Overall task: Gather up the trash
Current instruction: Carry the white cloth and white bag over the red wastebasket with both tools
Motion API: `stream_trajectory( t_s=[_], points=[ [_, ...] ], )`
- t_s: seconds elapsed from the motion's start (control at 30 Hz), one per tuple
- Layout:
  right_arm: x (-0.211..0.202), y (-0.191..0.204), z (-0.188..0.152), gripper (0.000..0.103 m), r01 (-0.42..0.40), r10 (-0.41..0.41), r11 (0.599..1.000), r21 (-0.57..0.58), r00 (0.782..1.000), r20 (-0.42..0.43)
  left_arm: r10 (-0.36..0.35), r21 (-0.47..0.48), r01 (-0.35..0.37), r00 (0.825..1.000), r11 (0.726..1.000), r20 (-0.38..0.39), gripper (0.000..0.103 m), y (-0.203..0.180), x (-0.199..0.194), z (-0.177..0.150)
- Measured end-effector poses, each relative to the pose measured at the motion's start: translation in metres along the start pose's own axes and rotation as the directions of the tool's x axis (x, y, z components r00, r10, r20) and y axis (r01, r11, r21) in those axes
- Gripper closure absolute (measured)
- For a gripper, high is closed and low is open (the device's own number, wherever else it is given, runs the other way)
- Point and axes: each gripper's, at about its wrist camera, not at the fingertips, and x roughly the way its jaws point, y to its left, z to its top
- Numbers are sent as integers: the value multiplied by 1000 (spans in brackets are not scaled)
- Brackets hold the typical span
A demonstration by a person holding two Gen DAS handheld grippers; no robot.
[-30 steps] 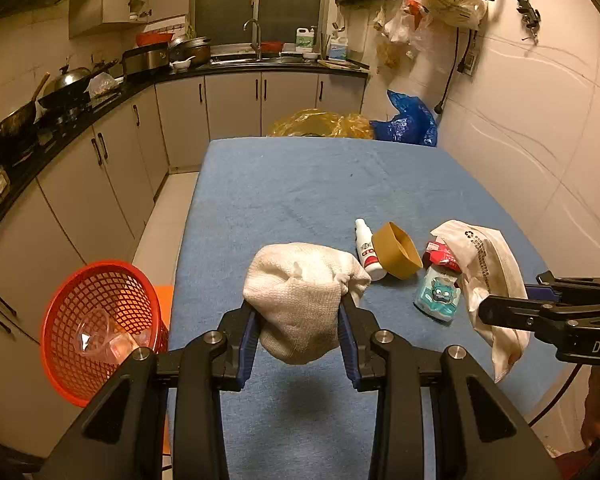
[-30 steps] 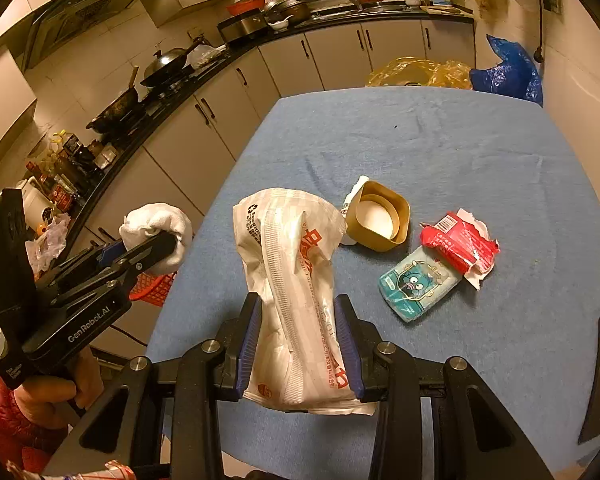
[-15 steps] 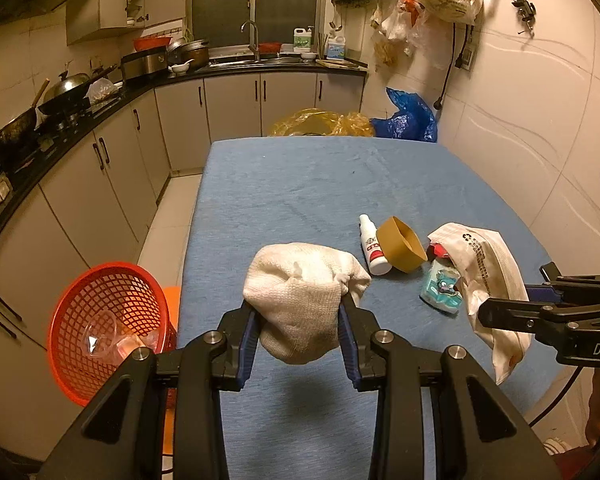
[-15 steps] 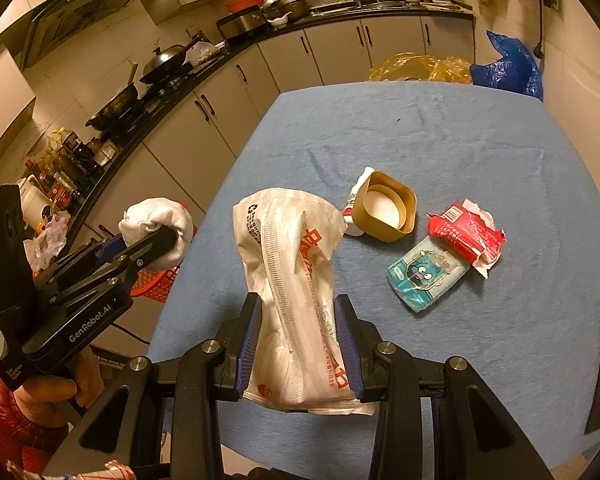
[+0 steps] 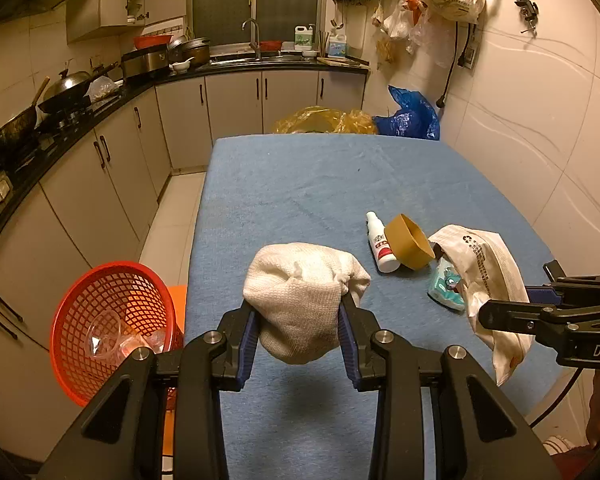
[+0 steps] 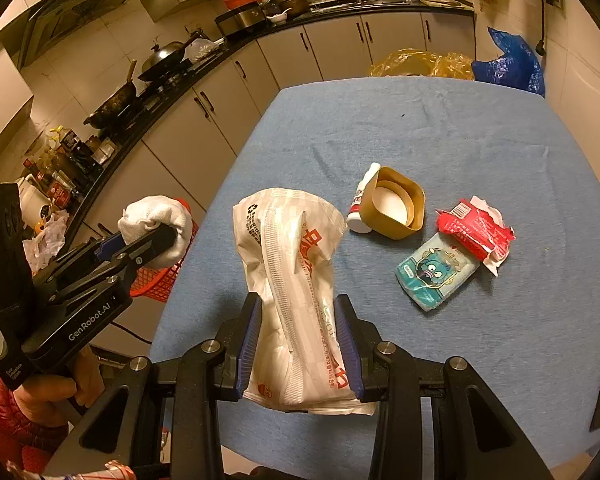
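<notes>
Far to the left of the left gripper (image 5: 299,332) and below the table edge stands the red mesh basket (image 5: 108,320), with clear plastic cups (image 5: 104,334) lying inside it. The left gripper's jaws are partly closed and pinch a balled-up white cloth (image 5: 304,300), which bulges out above and below the blue pads and hangs over the blue table (image 5: 324,184), clear of its surface. Ahead of this gripper and to its right lie a small white bottle (image 5: 380,246) on its side and, touching it, a tan square cup (image 5: 408,242) tipped over.

Further right, the right gripper (image 6: 300,344) is also partly closed, its pads pressing both sides of a crumpled white plastic bag (image 6: 296,280) with red print and a recycling mark; the bag stands up between the jaws, raised off the table. Seen from this gripper, the bottle (image 6: 360,208) and the tan cup (image 6: 394,208) rest just ahead and slightly right, the cup's mouth turned towards the camera. Right of them lie a teal tissue pack (image 6: 434,274) with a cartoon face and, overlapping its far corner, a torn red wrapper (image 6: 476,230). Off to this gripper's left, a hand (image 6: 56,388) in a red sleeve holds the other tool with the cloth beside the basket
</notes>
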Motion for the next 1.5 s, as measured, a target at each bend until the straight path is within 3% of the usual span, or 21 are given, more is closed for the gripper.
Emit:
stream_trajectory(
  t_s=[0.87, 1.27, 1.5],
  points=[
    [21, 16, -2, 63, -25, 24, 1000, -9, 999, -36, 25, -32, -26, 999, 999, -30, 69, 24, -3, -16],
    [58, 58, 2, 63, -92, 87, 994, -53, 992, -88, 107, -111, -113, 992, 987, -61, 69, 81, -16, -37],
    [86, 101, 22, 63, -145, 130, 982, -119, 984, -123, 192, -222, -206, 978, 953, -84, 69, 142, -30, -55]
  ],
)
